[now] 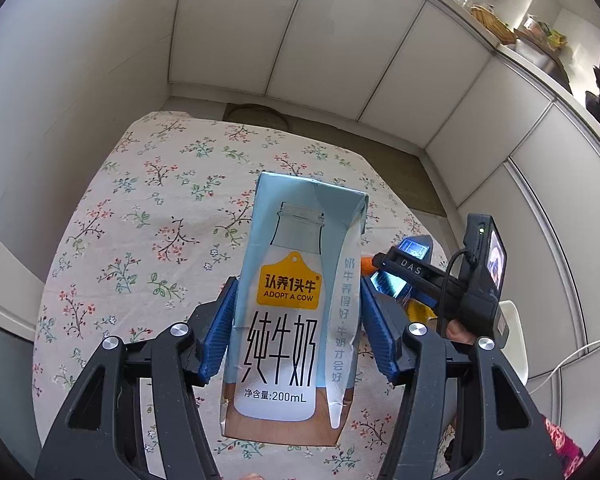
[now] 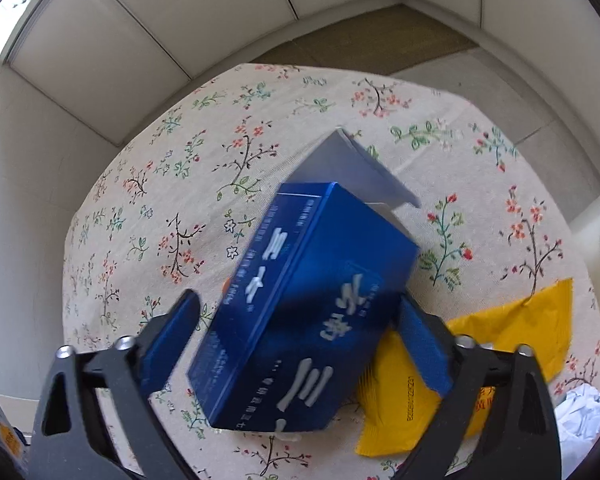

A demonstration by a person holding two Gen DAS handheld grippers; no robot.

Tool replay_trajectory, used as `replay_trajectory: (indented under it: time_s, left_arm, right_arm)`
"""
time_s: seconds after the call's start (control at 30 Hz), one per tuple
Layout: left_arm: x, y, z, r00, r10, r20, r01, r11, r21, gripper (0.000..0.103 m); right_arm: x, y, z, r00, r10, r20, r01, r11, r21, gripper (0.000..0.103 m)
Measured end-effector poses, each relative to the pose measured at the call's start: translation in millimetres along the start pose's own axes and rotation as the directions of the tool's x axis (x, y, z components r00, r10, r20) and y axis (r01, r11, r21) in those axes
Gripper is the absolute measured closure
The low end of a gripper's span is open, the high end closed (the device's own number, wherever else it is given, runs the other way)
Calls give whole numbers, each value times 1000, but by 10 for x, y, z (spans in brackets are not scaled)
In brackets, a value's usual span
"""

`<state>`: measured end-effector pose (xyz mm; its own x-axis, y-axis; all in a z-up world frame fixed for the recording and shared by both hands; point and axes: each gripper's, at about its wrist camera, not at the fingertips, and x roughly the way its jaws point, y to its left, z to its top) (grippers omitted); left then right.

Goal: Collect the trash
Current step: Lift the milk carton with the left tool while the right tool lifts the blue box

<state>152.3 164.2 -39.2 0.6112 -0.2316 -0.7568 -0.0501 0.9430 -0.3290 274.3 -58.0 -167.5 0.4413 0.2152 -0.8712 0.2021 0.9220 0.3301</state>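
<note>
Holding, in our left gripper point(image 1: 296, 320), a pale blue 200 mL milk carton point(image 1: 296, 304) clamped upright between the pads; our right gripper point(image 2: 296, 340) straddles, unclenched, the dark blue cardboard box point(image 2: 300, 312) on the floral tablecloth point(image 2: 160, 200), long axis running forward between its jaws.

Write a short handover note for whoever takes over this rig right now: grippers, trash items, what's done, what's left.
Left gripper: shut on the milk carton, held above the floral tablecloth.
Right gripper: jaws around the blue box with its flap open; left pad apart from it, so not gripped yet.
Still lying on the cloth: yellow packet, crumpled white paper.
Done: carton picked up. Left: grip the box, collect the rest. No bin in view.
</note>
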Motion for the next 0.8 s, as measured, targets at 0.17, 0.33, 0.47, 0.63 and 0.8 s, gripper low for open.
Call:
replay_trajectory:
  time_s: [0.17,0.33,0.47,0.63,0.8]
  left_arm:
    - [6,36,1,1000,12,0,-12,1000,-23,47]
    - [2,69,0,999,32,13,-32,999,-36,47]
    - [-15,96,1,999,39,38,-37,998,-48,47]
    - [-64,86,-6,995,49,87,-44,998,-54,47]
    - [-117,36,-20,991,56,124,-50,998,-49,47]
  right_arm:
    - [-160,98,3,997,44,61,-40,997,-60,36]
    - [-422,259,-14,988,78,136,-57,987,-152,38]
    - [-646,372,-68,976,104,190,-58,970,-236,38]
    - [-950,430,-182,955,132,264,-38,942,-335,38]
    - [-1252,433,-344,925,145,350,20,904,-428,38]
